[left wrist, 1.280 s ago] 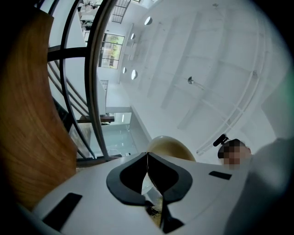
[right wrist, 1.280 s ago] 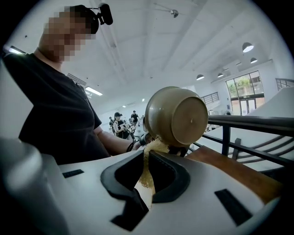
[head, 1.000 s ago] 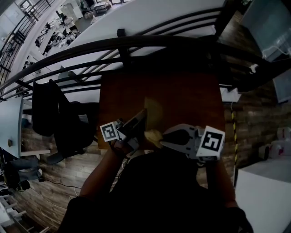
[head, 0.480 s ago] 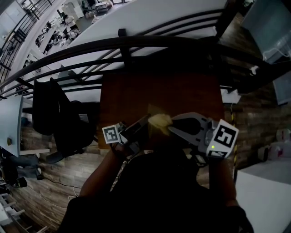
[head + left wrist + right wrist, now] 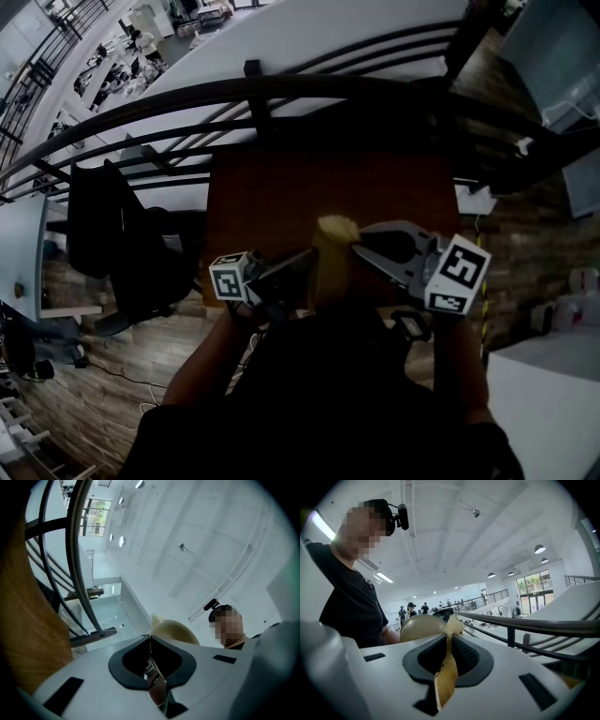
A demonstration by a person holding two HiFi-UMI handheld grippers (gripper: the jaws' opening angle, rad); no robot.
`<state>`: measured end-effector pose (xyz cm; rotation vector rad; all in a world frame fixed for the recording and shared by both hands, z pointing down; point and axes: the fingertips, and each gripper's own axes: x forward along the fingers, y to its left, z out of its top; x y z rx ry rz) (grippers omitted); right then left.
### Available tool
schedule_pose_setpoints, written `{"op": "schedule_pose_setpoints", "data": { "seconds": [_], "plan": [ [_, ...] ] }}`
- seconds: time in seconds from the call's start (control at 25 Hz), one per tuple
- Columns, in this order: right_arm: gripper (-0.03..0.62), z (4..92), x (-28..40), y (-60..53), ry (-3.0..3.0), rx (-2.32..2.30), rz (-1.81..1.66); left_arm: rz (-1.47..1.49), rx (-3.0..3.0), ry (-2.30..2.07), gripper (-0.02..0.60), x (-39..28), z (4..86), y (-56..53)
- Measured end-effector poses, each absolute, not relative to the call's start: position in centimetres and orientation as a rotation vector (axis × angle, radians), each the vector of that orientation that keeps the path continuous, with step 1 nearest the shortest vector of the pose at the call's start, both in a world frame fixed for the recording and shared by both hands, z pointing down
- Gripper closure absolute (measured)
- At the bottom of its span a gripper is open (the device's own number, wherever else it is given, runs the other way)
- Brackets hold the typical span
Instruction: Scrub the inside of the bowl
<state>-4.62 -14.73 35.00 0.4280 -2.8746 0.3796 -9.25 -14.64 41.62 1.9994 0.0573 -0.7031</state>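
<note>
Tan bowl (image 5: 328, 267) — on edge (seemingly)

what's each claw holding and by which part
Left claw pinches the bowl by its rim. Right claw is shut on a thin yellowish cloth, which runs lengthwise between its pads.

Bowl (image 5: 328, 270): pale tan, smooth, round-walled. Stood on edge, thin rim clamped between closed jaws of left gripper (image 5: 151, 638). Rounded wall visible just beyond jaw tips in both gripper views.

Scrubbing cloth (image 5: 445, 677): thin yellow strip, creased lengthwise. Pinched upright between closed jaws of right gripper (image 5: 449, 637), upper end bunched and protruding past tips, right beside bowl's upper edge. Contact with inner surface not discernible.
</note>
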Motion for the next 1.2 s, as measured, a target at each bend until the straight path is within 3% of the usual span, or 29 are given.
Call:
{"op": "schedule_pose_setpoints", "data": {
  "seconds": [0.4, 1.2],
  "plan": [
    [0.551, 37.3, -5.9, -12.5, -2.896, 0.309, 0.547, -0.788, 2.022, 0.055, 0.572, -9.6, 38.8, -15.5],
    [0.551, 37.8, -4.8, -9.9, -2.91, 0.185, 0.653, -0.769, 1.918, -0.31, 0.572, -11.0, 43.4, -20.7]
  ]
}}
